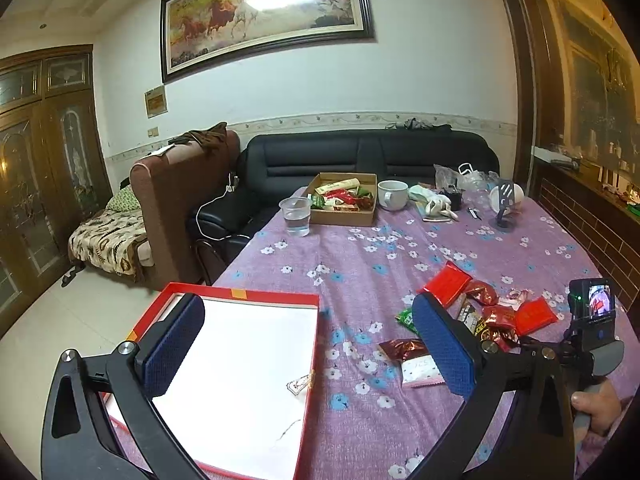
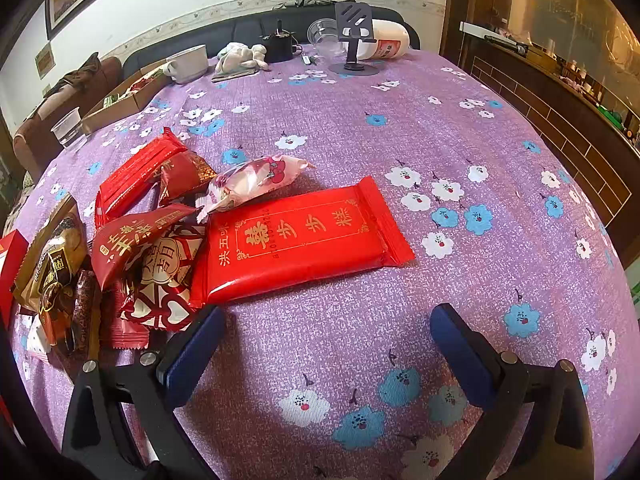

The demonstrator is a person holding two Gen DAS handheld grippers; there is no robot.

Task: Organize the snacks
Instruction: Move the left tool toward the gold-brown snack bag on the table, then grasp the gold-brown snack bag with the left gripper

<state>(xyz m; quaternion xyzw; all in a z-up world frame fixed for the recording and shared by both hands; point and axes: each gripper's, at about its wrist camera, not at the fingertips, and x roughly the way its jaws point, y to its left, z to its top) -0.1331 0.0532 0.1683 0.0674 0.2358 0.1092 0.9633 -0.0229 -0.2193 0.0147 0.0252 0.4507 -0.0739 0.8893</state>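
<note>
Left wrist view:
Left gripper (image 1: 316,356): seen spread to full width, nothing held; one blue pad is seen over the box, the other near the snack pile.
Red box (image 1: 248,293): shallow, red rim, white inside; set at the table's near-left edge, partly under the gripper. Appears empty but for a small label-like scrap near its right wall.
Snack pile (image 1: 492,312): red, brown and green packets lie loose on the purple floral tablecloth (image 1: 360,256), just right of the box, not touching it.
Loose packet (image 1: 416,360): dark red and white wrapper, lies between box and pile.
Right-hand tool: only its camera body (image 1: 592,304) and the holding hand (image 1: 600,404) are seen at far right.
Far end: cardboard box (image 1: 344,216) w/ other snacks, clear plastic cup (image 1: 296,216), white mug (image 1: 392,194), well apart from the work area.

Right wrist view:
Right gripper (image 2: 328,348): fully spread, empty; aimed down at bare cloth just short of the pile.
Flat red packet (image 2: 304,240): gold lettering, lies flat, nearest to the gripper, overlapped at its left end by neighbours.
Pink-white packet (image 2: 256,180): rests against the far edge of the red one.
Brown packets (image 2: 52,264): stacked at far left, next to the box corner.

Step in hand (judged): approx. the start; no snack is seen in the red box yet.
Next move (judged): the right gripper is to be advanced over the flat red packet, closed across its narrow width, then carried left to the box; thin, slick wrapper may slip, so a low approach is needed.
</note>
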